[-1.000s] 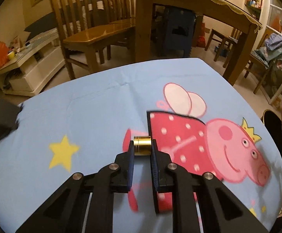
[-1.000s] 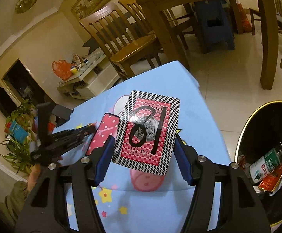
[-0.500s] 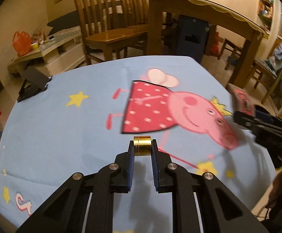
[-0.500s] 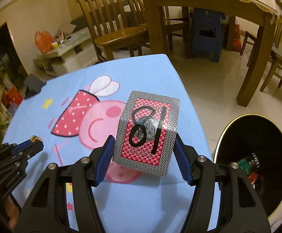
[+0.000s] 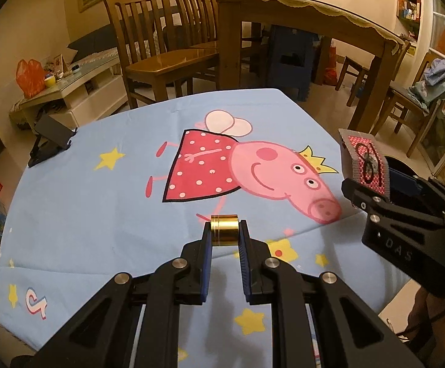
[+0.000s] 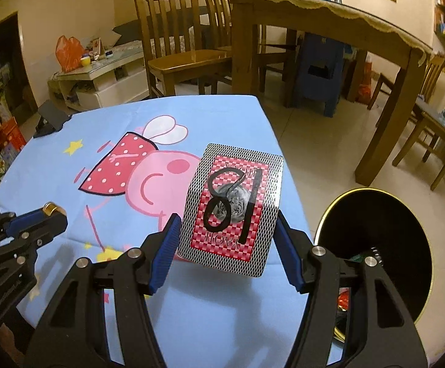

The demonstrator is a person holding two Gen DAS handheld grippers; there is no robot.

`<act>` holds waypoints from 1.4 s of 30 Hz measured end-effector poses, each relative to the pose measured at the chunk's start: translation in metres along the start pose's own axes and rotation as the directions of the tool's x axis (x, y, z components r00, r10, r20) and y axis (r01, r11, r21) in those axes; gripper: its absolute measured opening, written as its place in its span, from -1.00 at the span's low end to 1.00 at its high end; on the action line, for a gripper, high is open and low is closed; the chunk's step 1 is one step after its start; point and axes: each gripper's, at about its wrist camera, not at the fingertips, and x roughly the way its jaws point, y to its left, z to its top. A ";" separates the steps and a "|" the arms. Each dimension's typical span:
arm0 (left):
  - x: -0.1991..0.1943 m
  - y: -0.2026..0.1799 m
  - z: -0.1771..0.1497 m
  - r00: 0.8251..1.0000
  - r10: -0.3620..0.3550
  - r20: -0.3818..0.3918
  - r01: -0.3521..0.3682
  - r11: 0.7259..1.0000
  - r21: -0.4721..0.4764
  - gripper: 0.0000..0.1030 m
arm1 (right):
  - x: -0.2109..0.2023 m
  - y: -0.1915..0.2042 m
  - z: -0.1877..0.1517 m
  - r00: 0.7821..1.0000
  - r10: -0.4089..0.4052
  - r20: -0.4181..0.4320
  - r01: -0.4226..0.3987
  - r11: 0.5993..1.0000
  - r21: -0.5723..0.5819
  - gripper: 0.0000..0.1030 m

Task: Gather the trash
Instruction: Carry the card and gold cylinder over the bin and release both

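Observation:
My left gripper [image 5: 225, 234] is shut on a small gold metal cylinder [image 5: 224, 229], held above the blue cartoon tablecloth [image 5: 100, 202]. In the right wrist view that gripper [image 6: 49, 211] shows at the left edge with the gold cylinder [image 6: 50, 207] at its tip. My right gripper [image 6: 227, 230] is shut on a red-and-black patterned card box [image 6: 233, 208] marked with a handwritten number, over the table's right edge. The same box [image 5: 365, 161] appears at the right of the left wrist view. A black bin with a gold rim [image 6: 339, 202] stands on the floor to the right, with trash inside.
A black folding stand [image 5: 49, 136] sits at the table's far left corner. Beyond the table are wooden chairs [image 5: 158, 46], a wooden dining table [image 5: 308, 9] with a blue stool [image 6: 322, 70] under it, and a low white cabinet [image 5: 66, 92].
The left gripper has travelled across the cloth toward the near right with the cylinder. The right gripper has rolled level and shifted, so the bin sits lower right and the left gripper nears.

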 end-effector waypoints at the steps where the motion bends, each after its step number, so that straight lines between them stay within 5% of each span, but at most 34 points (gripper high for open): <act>1: 0.000 -0.001 0.000 1.000 -0.001 -0.001 0.001 1.000 0.000 -0.71 | -0.002 0.000 -0.001 1.000 -0.006 0.001 0.006 1.000 -0.004 0.16; 17: 0.003 -0.023 0.002 1.000 0.012 0.004 -0.012 0.999 0.037 -0.71 | -0.016 -0.038 -0.006 1.000 0.000 -0.015 0.001 0.998 0.063 0.16; 22: 0.008 -0.033 0.005 1.000 0.004 0.006 -0.005 0.998 0.056 -0.71 | -0.030 -0.082 -0.008 0.996 -0.093 -0.001 0.093 0.986 0.135 0.17; 25: 0.013 -0.045 0.008 1.000 -0.008 0.000 0.008 0.997 0.075 -0.71 | -0.026 -0.127 -0.016 0.977 -0.208 -0.043 0.212 0.944 0.254 0.29; 27: 0.016 -0.056 0.010 1.000 -0.020 -0.002 0.020 0.995 0.094 -0.71 | -0.023 -0.146 -0.024 0.973 -0.223 -0.067 0.233 0.920 0.316 0.77; 29: 0.018 -0.068 0.012 1.000 -0.031 0.000 0.031 0.993 0.118 -0.71 | -0.030 -0.163 -0.030 0.980 -0.195 -0.033 0.193 0.899 0.394 0.74; 34: 0.027 -0.102 0.020 0.998 -0.064 -0.009 0.065 0.983 0.172 -0.71 | -0.069 -0.189 -0.036 0.961 -0.254 0.112 0.161 0.840 0.517 0.83; 42: 0.040 -0.185 0.033 0.985 -0.171 -0.031 0.172 0.939 0.298 -0.71 | -0.111 -0.253 -0.072 0.923 -0.316 0.220 0.050 0.665 0.745 0.90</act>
